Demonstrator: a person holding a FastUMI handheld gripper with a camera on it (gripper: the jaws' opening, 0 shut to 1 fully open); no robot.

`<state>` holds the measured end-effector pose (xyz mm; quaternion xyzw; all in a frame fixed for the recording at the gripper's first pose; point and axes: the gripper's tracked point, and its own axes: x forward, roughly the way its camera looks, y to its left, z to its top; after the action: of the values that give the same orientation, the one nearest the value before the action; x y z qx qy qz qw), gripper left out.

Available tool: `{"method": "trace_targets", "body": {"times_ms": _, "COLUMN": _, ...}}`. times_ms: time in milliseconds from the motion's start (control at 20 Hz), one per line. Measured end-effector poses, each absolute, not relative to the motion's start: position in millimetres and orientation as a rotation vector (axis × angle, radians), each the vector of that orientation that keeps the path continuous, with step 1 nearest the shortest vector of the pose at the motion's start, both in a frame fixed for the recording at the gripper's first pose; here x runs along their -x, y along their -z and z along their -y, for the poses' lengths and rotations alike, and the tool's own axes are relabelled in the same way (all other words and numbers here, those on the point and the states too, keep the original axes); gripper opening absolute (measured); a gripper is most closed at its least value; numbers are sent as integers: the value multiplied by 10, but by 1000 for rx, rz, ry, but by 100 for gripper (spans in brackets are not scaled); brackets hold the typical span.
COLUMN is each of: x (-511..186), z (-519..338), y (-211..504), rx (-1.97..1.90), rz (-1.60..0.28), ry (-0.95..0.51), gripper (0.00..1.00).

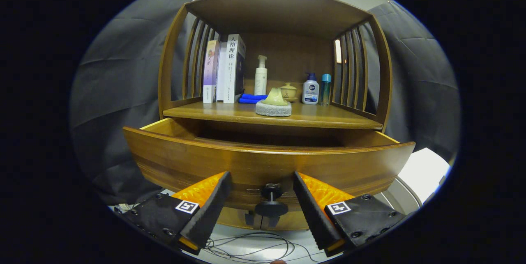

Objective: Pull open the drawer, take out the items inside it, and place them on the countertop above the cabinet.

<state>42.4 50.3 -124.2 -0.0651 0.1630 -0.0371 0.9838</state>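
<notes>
A wooden cabinet stands ahead with its drawer (267, 163) pulled partly out below the countertop (312, 118). The drawer's dark round knob (271, 200) sits between my fingers, and neither finger touches it. My gripper (262, 177) is open, its fingertips close to the drawer front on either side of the knob. The drawer's inside is hidden behind its front panel, so I cannot see what lies in it.
On the countertop stand three books (225, 69), a white pump bottle (260, 76), a blue cloth (251, 98), a grey stone base with a pale green piece (273, 104), a small lidded pot (288, 90), a lotion bottle (310, 90) and a teal bottle (325, 88). Cables (250, 247) lie on the floor below.
</notes>
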Motion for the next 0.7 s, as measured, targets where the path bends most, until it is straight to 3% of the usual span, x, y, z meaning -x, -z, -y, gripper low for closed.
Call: {"method": "trace_targets", "body": {"times_ms": 700, "x": -854, "z": -459, "y": 1264, "rx": 127, "rz": -320, "ry": 105, "gripper": 98}}
